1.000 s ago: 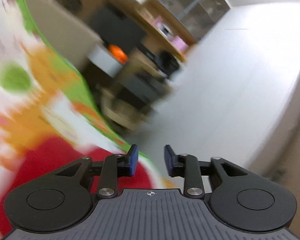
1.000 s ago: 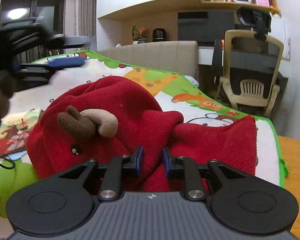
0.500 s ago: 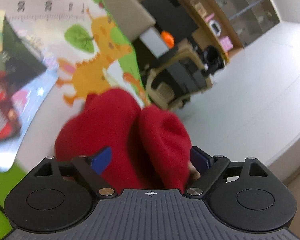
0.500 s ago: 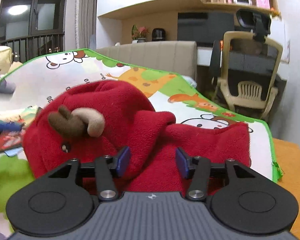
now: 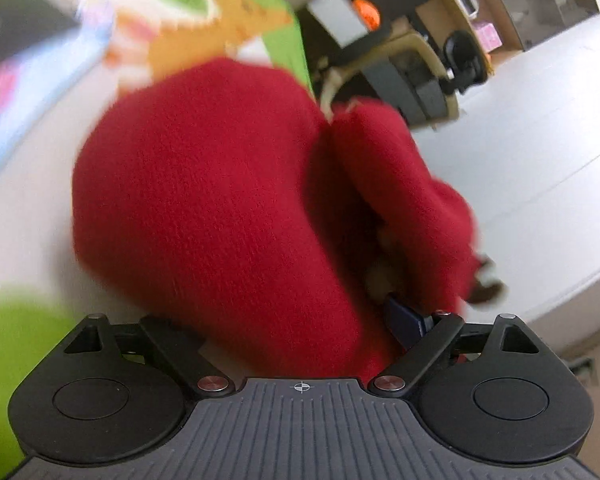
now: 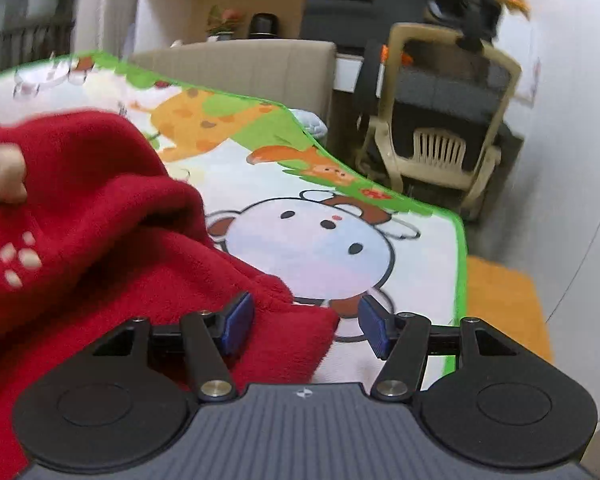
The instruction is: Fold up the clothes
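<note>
Closest to us in the right wrist view, our right claw [image 6: 306, 322] stands with its jaws spread apart, and a corner of the red fleece garment [image 6: 100, 264] lies between them without being pinched. Our left claw [image 5: 300, 320] is also wide apart; only one blue pad [image 5: 404, 320] shows, the other being buried behind the bunched fleece [image 5: 220, 200] that presses right up against it. We hold nothing firmly on either side.

A little farther out, the garment lies in a rumpled heap on the cartoon-printed play mat [image 6: 328, 248], mostly toward the left of the right view. A beige stuffed horn [image 6: 8, 176] and a small white paw print [image 6: 20, 258] show on its surface, so we take it for a hooded piece with the hood lumped up.

We judge the folding barely begun: no flat panel, no crisp edge, no tidy stack appears. The cloth must first be spread flat, then folded over.

Beyond the mat's green border stand a beige chair [image 6: 444, 120] and shelving against the wall.
</note>
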A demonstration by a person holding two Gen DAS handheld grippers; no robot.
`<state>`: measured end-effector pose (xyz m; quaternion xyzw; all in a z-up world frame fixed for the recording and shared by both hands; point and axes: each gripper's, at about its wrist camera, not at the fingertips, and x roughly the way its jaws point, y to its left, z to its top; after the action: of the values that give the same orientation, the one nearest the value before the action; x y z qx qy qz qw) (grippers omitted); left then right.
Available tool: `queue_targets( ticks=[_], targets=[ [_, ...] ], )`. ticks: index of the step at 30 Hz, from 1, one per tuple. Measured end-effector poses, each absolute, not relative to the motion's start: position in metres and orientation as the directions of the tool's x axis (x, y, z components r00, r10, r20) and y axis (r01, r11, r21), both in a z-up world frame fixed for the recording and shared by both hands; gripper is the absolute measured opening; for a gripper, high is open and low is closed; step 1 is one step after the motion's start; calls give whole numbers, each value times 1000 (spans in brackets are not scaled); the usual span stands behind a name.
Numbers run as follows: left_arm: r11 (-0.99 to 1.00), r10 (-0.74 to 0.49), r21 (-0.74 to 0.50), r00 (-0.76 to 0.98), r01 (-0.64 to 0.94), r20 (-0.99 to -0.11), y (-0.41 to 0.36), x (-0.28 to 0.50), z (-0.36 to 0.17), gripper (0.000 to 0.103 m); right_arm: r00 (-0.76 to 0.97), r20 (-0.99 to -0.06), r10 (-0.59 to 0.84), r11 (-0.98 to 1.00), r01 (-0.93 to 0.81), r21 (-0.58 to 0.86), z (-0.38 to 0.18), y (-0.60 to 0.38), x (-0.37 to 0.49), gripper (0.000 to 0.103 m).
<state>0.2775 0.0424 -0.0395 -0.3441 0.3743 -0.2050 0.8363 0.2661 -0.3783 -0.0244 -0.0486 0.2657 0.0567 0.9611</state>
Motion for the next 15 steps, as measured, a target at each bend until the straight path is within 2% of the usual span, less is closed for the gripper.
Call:
queue_targets(
  ticks=[3,5,8,9,12,15],
  targets=[
    [750,-520,-656,685,80,-511,43,304,-31,92,827,-530,185,981,-192,42,-24,-375,253,58],
    [759,-491,-647,713,70,-500,51,320,-25,92,782,-547,300,954,-258,154,-23,-368,237,58],
    [769,-448,-637,752,48,-484,65,335,-13,92,696,-552,460,886,-395,242,-25,-340,208,58],
    [788,-425,-614,761,44,-491,69,338,-8,92,675,-551,491,867,-439,234,-26,-326,197,59],
    [824,-396,-565,763,50,-510,78,322,1,93,709,-522,475,853,-516,76,-14,-300,170,59],
    [805,-446,-587,742,88,-501,92,281,4,94,765,-425,483,867,-487,109,17,-326,162,77]
  ],
)
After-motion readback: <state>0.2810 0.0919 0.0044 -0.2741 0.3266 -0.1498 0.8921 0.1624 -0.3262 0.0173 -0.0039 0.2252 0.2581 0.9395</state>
